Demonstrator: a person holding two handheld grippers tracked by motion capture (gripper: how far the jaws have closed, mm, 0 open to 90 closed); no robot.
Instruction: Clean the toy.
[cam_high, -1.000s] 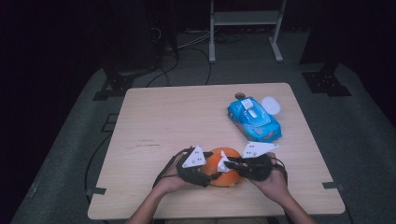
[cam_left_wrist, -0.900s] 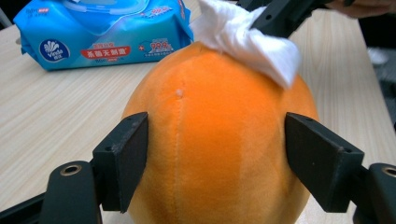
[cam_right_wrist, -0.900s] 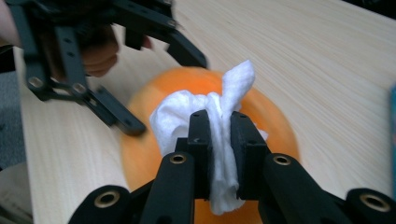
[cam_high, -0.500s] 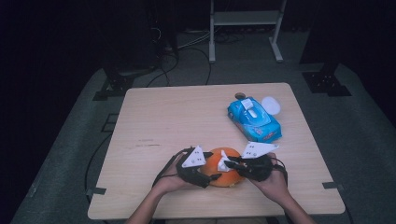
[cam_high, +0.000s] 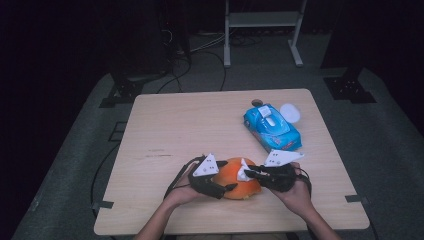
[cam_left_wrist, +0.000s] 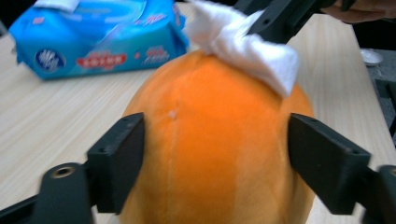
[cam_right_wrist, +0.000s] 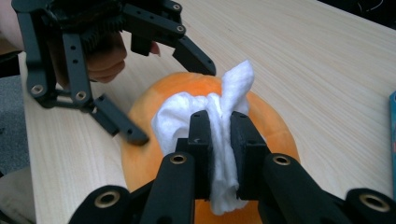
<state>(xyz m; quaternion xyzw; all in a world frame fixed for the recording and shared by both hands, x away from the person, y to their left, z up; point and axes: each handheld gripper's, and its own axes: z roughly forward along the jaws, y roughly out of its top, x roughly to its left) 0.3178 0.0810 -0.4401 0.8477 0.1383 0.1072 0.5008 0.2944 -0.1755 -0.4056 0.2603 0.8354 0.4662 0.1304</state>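
Note:
An orange plush fruit (cam_high: 235, 184) lies near the table's front edge. My left gripper (cam_high: 227, 177) straddles it. In the left gripper view both black pads (cam_left_wrist: 123, 154) touch the flanks of the fruit (cam_left_wrist: 215, 140); the jaws have just been opening slightly with the fruit still between them. My right gripper (cam_right_wrist: 219, 135) is shut on a crumpled white wipe (cam_right_wrist: 201, 107), which rests on top of the fruit (cam_right_wrist: 273, 128). The left gripper view shows that wipe (cam_left_wrist: 243, 46) on the fruit's crown, with the right gripper's jaws above it.
A blue pack of wet wipes (cam_high: 272, 127) lies at the table's right rear, with a white round lid (cam_high: 290, 112) and a small dark disc (cam_high: 257, 102) beside it. Bare wood (cam_high: 190, 125) spreads left and behind the hands. A metal stand (cam_high: 262, 20) stands on the floor beyond.

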